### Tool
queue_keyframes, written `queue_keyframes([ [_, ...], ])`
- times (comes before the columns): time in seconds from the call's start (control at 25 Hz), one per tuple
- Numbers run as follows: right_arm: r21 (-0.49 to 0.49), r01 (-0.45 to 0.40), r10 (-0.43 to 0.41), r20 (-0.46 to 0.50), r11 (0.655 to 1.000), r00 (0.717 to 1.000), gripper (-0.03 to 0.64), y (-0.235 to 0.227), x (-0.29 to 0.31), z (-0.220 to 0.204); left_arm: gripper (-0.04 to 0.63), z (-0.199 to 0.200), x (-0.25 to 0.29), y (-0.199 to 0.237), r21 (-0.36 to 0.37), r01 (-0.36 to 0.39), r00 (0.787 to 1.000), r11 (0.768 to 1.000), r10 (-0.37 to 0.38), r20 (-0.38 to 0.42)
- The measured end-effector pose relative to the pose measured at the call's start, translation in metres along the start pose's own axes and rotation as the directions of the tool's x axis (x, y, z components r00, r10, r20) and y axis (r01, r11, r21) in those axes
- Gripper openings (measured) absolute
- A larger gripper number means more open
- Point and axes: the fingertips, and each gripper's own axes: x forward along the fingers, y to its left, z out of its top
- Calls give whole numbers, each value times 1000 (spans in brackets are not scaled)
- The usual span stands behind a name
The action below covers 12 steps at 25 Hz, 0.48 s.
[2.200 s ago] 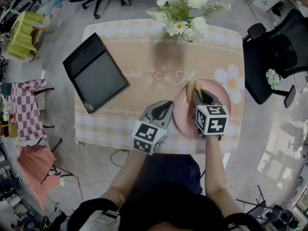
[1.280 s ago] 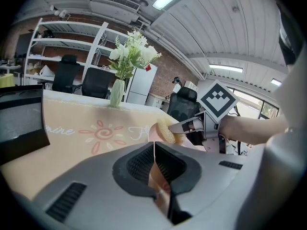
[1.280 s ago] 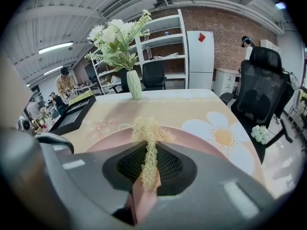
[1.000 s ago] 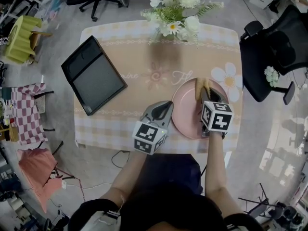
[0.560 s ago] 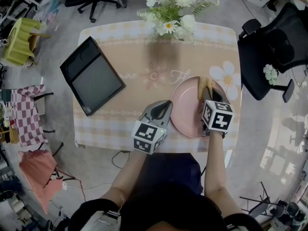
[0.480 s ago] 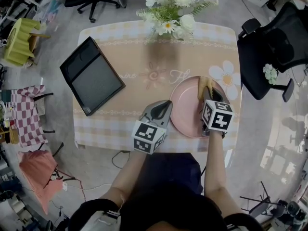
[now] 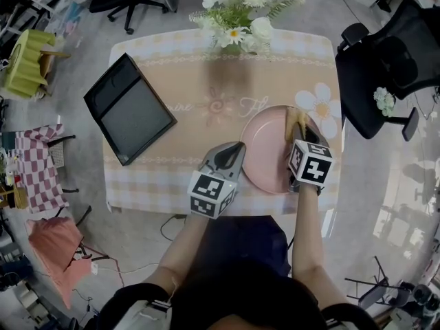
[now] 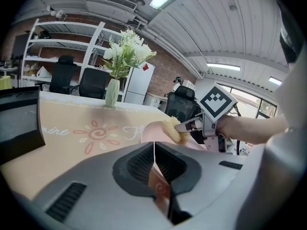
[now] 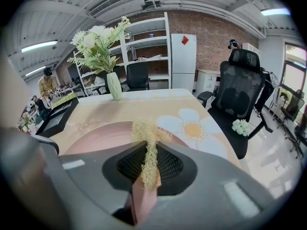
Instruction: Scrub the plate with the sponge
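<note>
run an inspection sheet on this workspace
surface: table under a beige checked cloth with flower prints, no spills seen
job's things: pink plate at the near right; yellow sponge over its right side
clutter: black tray at left; vase of flowers at the far edge
grippers: right tool shut on the sponge; left tool shut, empty, tip at the plate's left rim, contact not clear
cables: thin cable on the floor below the near table edge
surroundings: black office chair at right, checked cloth at left
</note>
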Motion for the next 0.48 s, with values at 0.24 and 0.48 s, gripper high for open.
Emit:
queue_keyframes([
  [0.24,16,33,-32,-4,999,999,54,-7,-5,-3,15,0,-2,-4,10,10,1000,1000,-10,-2],
  [0.48,35,57,-57,-4,998,998,54,-16,-9,-7,15,0,-2,-4,15,11,1000,1000,-11,-4],
])
